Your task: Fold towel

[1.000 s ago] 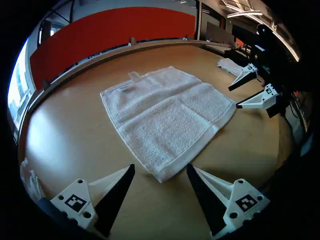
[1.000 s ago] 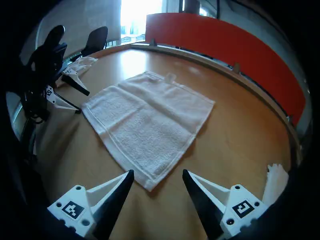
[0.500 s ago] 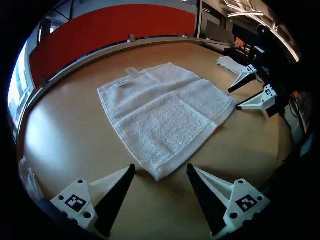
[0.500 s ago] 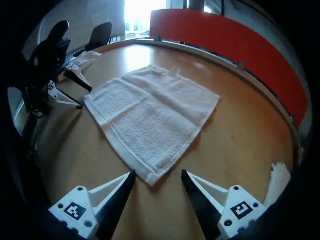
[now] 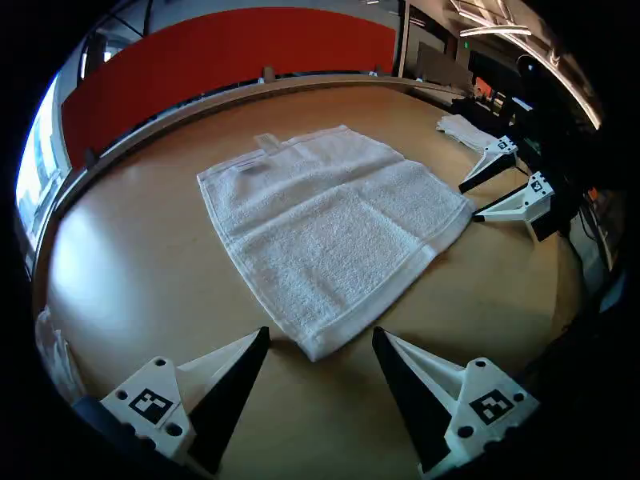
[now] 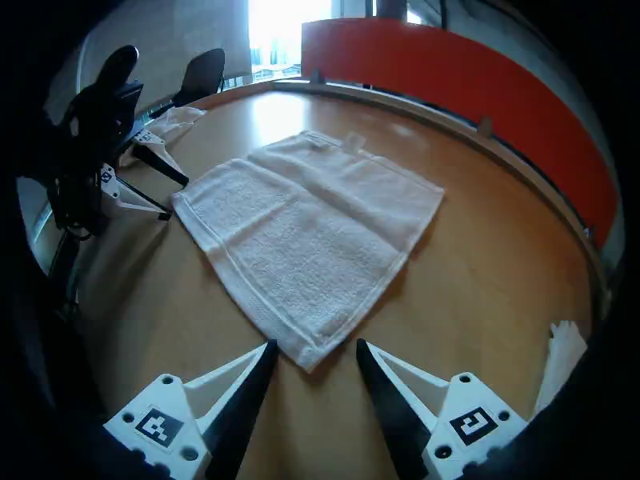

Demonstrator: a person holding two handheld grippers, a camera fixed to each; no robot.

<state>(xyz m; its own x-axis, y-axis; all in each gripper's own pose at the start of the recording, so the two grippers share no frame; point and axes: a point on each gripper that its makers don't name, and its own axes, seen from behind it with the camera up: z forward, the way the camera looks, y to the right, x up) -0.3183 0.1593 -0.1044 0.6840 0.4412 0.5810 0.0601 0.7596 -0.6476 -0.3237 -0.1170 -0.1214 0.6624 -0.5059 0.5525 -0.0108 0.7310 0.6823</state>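
The towel (image 5: 328, 224) lies flat on the worktop (image 5: 136, 256). One of its near corners pokes between the fingers of my left gripper (image 5: 319, 334), and the neighbouring corner sits between those of my right gripper (image 6: 316, 346). Both grippers stand apart, holding nothing. I judge the step is grabbing those two corners. I'd slide a finger of each under the hem, pinch both together, then lift level and carry toward the towel's far edge so the edges meet squarely.
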